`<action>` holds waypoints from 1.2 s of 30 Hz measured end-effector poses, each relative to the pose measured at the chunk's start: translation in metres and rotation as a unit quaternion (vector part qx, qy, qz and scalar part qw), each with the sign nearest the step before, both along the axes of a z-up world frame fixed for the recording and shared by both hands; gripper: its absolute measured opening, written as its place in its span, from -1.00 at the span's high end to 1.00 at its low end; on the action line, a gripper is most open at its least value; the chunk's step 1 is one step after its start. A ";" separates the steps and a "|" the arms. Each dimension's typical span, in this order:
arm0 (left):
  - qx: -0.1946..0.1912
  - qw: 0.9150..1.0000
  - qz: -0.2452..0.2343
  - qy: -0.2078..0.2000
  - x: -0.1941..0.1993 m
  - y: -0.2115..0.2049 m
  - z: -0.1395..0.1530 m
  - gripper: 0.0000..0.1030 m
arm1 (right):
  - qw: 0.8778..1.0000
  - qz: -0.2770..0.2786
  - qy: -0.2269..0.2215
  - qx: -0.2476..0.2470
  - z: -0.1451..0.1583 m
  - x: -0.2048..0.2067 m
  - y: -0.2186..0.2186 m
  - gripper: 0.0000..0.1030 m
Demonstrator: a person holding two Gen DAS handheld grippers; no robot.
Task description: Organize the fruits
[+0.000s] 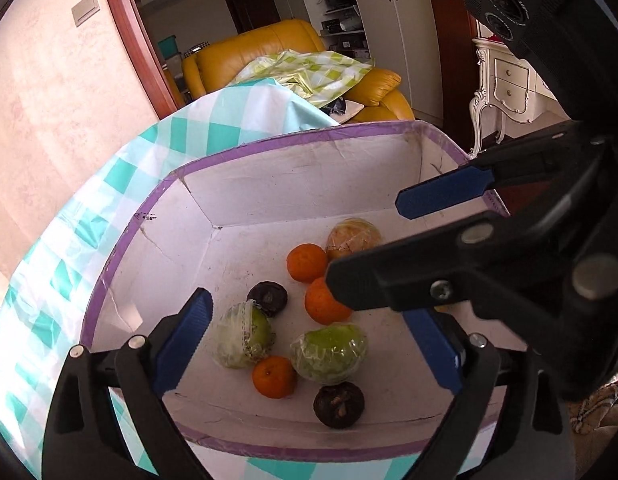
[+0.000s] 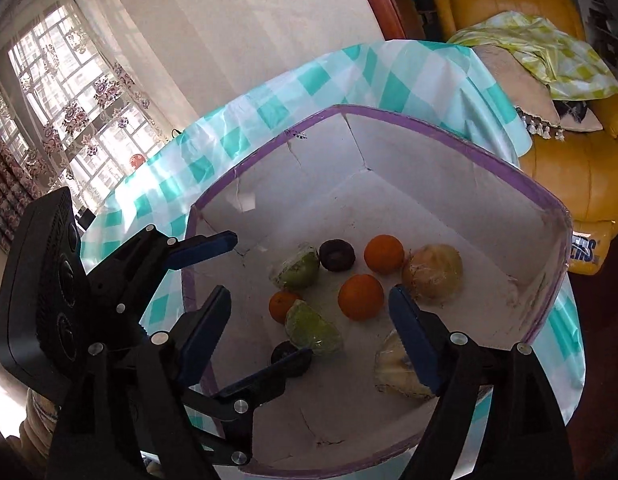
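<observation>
Both grippers gape wide and empty above the white box [image 1: 269, 184]: left gripper [image 1: 309, 344] over wrapped green fruits [image 1: 329, 354], right gripper [image 2: 309, 336] over oranges [image 2: 360, 297].

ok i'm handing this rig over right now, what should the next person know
Left gripper: open, empty, over the box.
Right gripper: open, empty, over the box too.
In the white box: three oranges, two green wrapped fruits, two dark fruits, two pale wrapped ones, all mixed and loose.
Done: nothing sorted.
Left: grouping every fruit.
</observation>
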State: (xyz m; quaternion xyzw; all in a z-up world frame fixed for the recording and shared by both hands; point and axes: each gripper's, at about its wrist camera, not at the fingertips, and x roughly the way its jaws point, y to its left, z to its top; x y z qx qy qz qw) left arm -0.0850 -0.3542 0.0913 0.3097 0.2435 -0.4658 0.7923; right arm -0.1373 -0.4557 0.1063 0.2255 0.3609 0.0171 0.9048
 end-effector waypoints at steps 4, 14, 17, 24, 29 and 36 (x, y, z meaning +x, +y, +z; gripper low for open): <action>-0.013 0.998 0.059 -0.024 -0.005 0.009 0.009 -0.96 | 1.000 -0.002 0.011 -0.006 0.009 0.004 -0.006 -0.69; 0.014 0.983 0.182 -0.018 0.033 0.015 0.017 -0.96 | 0.997 0.072 0.036 -0.010 0.017 0.016 -0.023 -0.69; 0.015 0.979 0.202 0.030 0.054 0.016 0.016 -0.96 | 0.992 0.092 0.068 -0.046 0.013 0.019 -0.018 -0.69; 0.037 0.969 0.214 0.114 0.077 -0.003 0.011 -0.96 | 0.970 0.112 0.148 -0.160 0.000 0.036 0.006 -0.69; 0.042 0.961 0.228 0.150 0.083 -0.010 0.006 -0.96 | 0.957 0.122 0.175 -0.198 -0.013 0.043 0.017 -0.69; 0.068 0.954 0.254 0.144 0.086 -0.015 -0.005 -0.96 | 0.950 0.127 0.191 -0.210 -0.025 0.050 0.022 -0.69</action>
